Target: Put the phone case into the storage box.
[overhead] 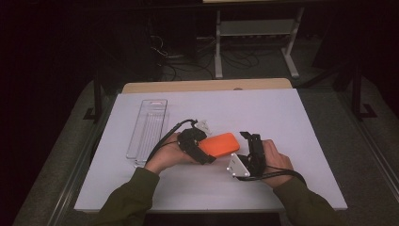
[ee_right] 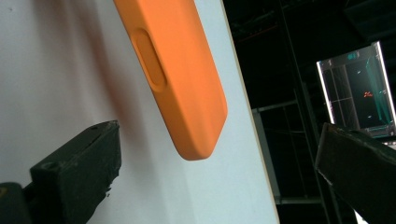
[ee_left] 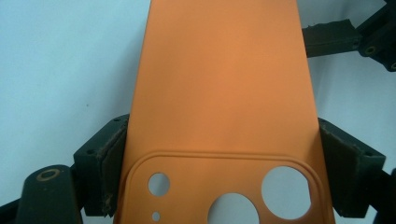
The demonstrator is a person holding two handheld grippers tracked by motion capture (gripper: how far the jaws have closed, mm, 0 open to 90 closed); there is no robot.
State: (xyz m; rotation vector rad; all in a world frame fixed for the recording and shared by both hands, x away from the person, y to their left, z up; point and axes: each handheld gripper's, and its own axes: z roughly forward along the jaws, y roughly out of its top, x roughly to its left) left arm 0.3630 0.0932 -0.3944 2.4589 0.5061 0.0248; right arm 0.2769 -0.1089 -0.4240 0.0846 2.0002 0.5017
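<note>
An orange phone case (overhead: pixel 220 144) hangs a little above the white table (overhead: pixel 282 117), back side up. Its camera cut-outs sit at the end held by my left gripper (overhead: pixel 205 151). In the left gripper view the case (ee_left: pixel 224 93) runs away from the camera, and the left gripper (ee_left: pixel 222 172) is shut on its two long edges, pads (ee_left: pixel 114 158) pressed against them. My right gripper (overhead: pixel 251 139) stands open just right of the case's free end. In the right gripper view the rounded corner of the case (ee_right: pixel 177 74) lies ahead of the right gripper (ee_right: pixel 219 170), touching neither jaw.
A clear plastic tray (overhead: pixel 148 129) lies on the table's left part, and the same tray (ee_right: pixel 357 98) appears far off in the right gripper view. A metal stand and cables (overhead: pixel 256 42) sit on the dark floor beyond the table.
</note>
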